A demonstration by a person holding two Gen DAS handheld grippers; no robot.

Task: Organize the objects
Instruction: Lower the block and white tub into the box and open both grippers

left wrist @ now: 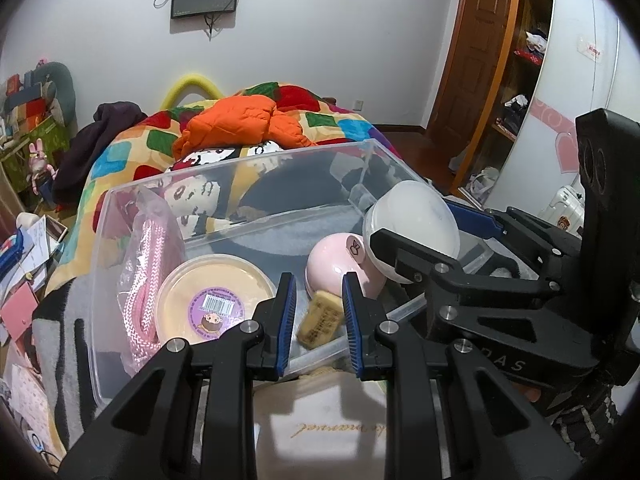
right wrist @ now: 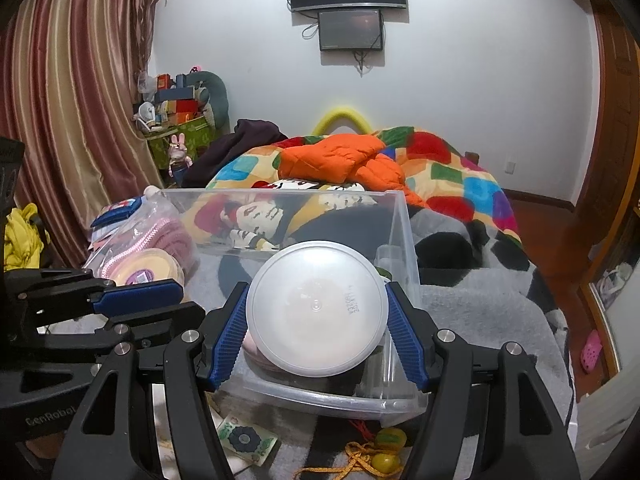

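A clear plastic bin [left wrist: 240, 166] [right wrist: 320, 400] sits on a grey blanket on the bed. It holds a bagged pink rope [left wrist: 148, 272] [right wrist: 168, 236], a yellow tub with a purple label [left wrist: 216, 300] [right wrist: 148, 268], a pink bowl [left wrist: 340, 264] and a tan block [left wrist: 320, 320]. My right gripper [right wrist: 316, 336] [left wrist: 424, 228] is shut on a round white lidded container [right wrist: 316, 312] [left wrist: 412, 220], held above the bin's near right part. My left gripper [left wrist: 318, 280] [right wrist: 192, 304] hovers shut over the bin's near rim. The tan block shows through its narrow gap, lying in the bin below.
A colourful quilt and an orange jacket [left wrist: 240, 120] [right wrist: 340, 156] lie behind the bin. Before the bin lie a green patterned card [right wrist: 244, 440], an orange cord with yellow beads [right wrist: 380, 452] and a cream cloth [left wrist: 320, 428]. Clutter crowds the left; wooden floor lies to the right [right wrist: 560, 220].
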